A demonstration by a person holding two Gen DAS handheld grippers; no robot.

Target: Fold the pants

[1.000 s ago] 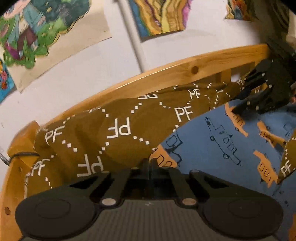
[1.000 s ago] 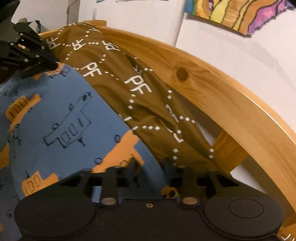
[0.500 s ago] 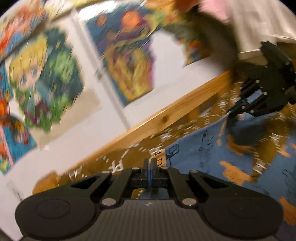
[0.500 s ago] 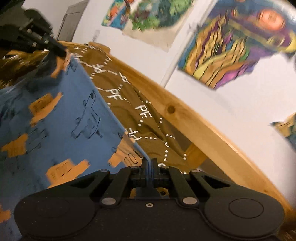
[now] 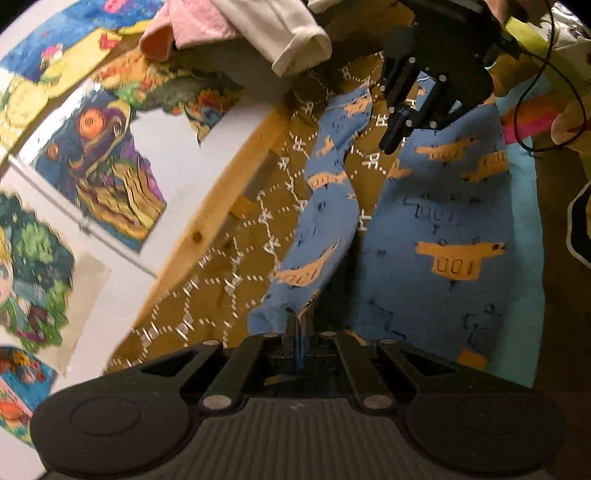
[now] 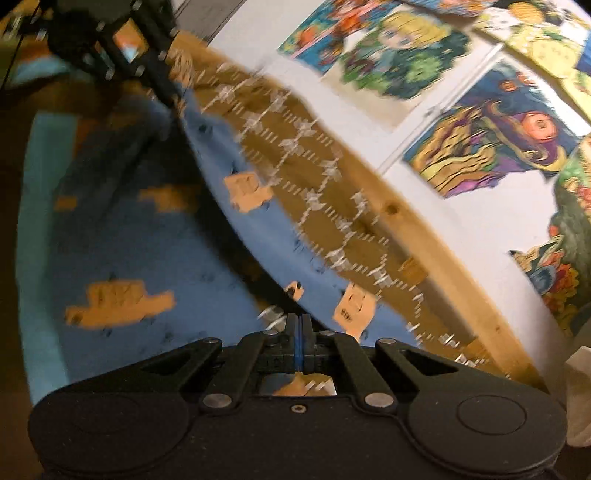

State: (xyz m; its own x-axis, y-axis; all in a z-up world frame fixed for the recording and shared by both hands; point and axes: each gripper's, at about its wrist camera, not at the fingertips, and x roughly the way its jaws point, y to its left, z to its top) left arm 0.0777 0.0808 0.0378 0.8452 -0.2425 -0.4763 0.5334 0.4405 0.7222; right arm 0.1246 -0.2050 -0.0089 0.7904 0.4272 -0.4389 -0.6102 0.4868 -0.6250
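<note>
2 grippers are holding the pants (image 5: 325,206), 1 at each end. Left gripper (image 5: 295,328) is clamping its jaws tight on a blue fabric edge; no gap is showing between the fingers. Right gripper (image 6: 299,325) is likewise pinching cloth with its jaws pressed together.

Pants are showing 2 faces: a blue side printed with orange vehicles, and a brown side with white dotted diamonds and "PF" letters. In the left wrist view, a blue leg is running as a twisted strip from the left gripper up toward the right gripper (image 5: 397,136), with brown cloth lying on both sides of it.

Beneath and to the right, a blue sheet (image 5: 443,221) with the same orange vehicle print is lying on the bed. Wooden rail (image 5: 207,229) is running along the far side of the cloth, against a white wall (image 5: 177,147) carrying several coloured drawings (image 5: 107,177). Pink and white clothes (image 5: 258,26) are hanging near the top of the left view.

Right wrist view is blurring heavily; the left gripper (image 6: 162,88) is appearing at upper left, gripping the far end of the cloth.
</note>
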